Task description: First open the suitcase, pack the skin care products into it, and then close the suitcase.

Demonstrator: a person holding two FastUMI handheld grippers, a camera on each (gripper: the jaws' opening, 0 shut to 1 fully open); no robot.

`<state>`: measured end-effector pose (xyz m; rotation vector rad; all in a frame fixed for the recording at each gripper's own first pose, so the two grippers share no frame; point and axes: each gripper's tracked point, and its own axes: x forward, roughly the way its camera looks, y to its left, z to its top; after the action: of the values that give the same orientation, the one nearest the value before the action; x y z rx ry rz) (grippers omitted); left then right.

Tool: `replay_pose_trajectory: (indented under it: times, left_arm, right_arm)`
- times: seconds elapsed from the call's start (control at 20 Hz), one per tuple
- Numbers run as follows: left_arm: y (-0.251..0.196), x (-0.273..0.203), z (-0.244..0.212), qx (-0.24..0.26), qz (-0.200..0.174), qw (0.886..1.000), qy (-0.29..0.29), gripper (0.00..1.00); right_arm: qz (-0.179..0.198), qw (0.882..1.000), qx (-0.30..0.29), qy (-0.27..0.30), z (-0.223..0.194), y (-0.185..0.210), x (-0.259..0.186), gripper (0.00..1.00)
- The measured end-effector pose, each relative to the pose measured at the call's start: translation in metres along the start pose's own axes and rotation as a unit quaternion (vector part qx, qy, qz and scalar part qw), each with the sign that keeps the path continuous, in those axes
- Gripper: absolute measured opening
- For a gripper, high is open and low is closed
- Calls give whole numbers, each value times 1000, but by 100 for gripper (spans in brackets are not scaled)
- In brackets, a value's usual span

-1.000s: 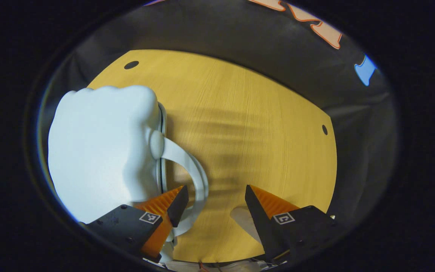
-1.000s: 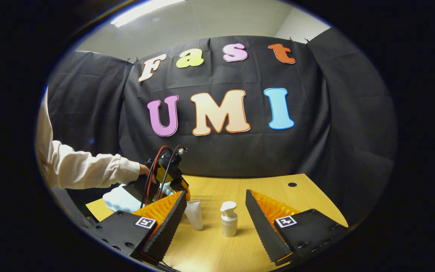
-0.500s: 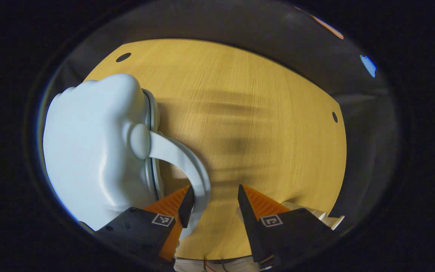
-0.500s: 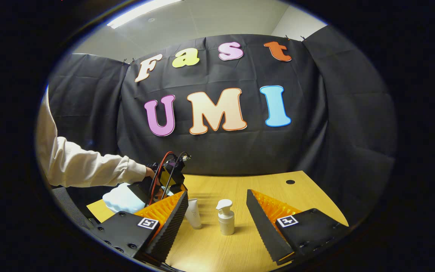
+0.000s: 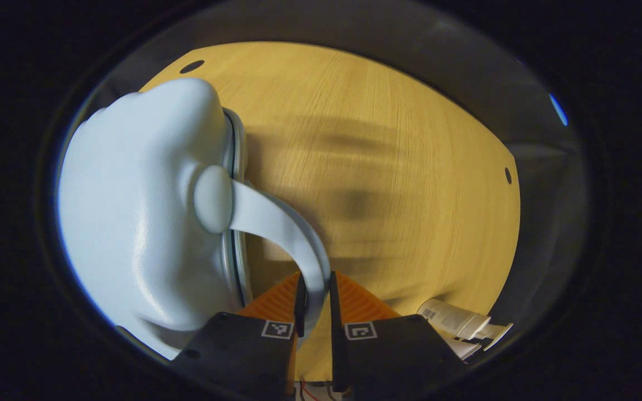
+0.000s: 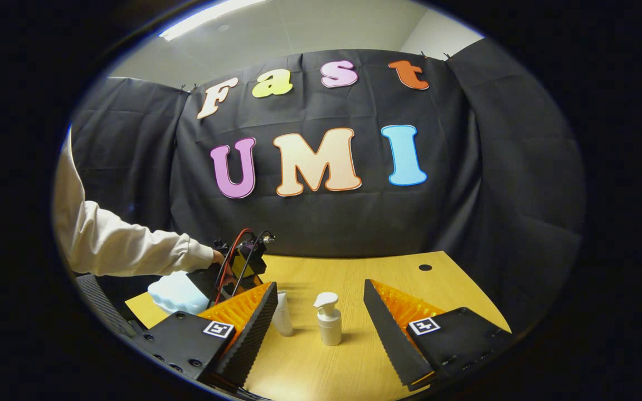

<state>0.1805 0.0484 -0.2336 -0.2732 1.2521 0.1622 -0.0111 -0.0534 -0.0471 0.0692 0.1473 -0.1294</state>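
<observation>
Suitcase [image 5: 131, 223], pale blue and hard-shelled, lies shut on the left side of the table [image 5: 410, 167] in the left gripper view, zip seam facing the middle and its arched handle [image 5: 287, 234] curving out toward the camera. And the left gripper [image 5: 315, 295] has that handle: both orange fingers [image 5: 276, 298] are pinched onto the strap, one on each side, with almost no gap between them. So we're at the very first step, opening the case, and nothing is packed yet.

Over in the right gripper view, the right gripper [image 6: 318, 317] hangs above the table with its fingers spread wide and holding nothing. Between them, farther off, stand a white pump bottle [image 6: 328, 320] and a white tube [image 6: 282, 314], both upright and just beside each other. Another tube [image 5: 455, 318] lies flat near the table edge at the lower right of the left gripper view.

Next move, by my reckoning: pull or lift by the handle to swing the lid up. The shell looks smooth and light, so it may slide across the table instead of opening; the free right gripper could steady it.
</observation>
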Motion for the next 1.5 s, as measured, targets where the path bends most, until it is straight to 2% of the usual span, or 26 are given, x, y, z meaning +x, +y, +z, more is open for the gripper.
replay_pose_trajectory:
  times: [0.05,0.2,0.35,0.55,0.9,1.1,1.3,1.5]
  left_arm:
    - [-1,0,0,4,-2,1000,2,18]
    - [-3,-2,1,22,-5,1000,6,7]
    - [-5,-5,2,18,-15,1000,7,2]
    - [-11,-16,6,24,-33,999,-1,1]
    - [-24,-44,15,17,-95,995,-26,1]
    - [-26,-83,24,20,-137,989,-57,1]
    - [-14,-125,41,6,-173,978,-116,0]
    - [21,-163,58,-22,-177,969,-172,0]
  right_arm:
    - [-1,1000,-1,0,-2,0,0,98]
    - [-2,1000,-4,2,-3,-1,1,97]
    - [-5,1000,-8,5,-4,-4,1,98]
    - [-7,1000,-7,4,-2,-6,1,98]
    - [13,1000,-19,5,1,8,8,98]
    - [28,999,-26,0,8,20,16,98]
    - [48,998,-31,-9,16,35,25,98]
    - [67,997,-35,-15,22,50,36,97]
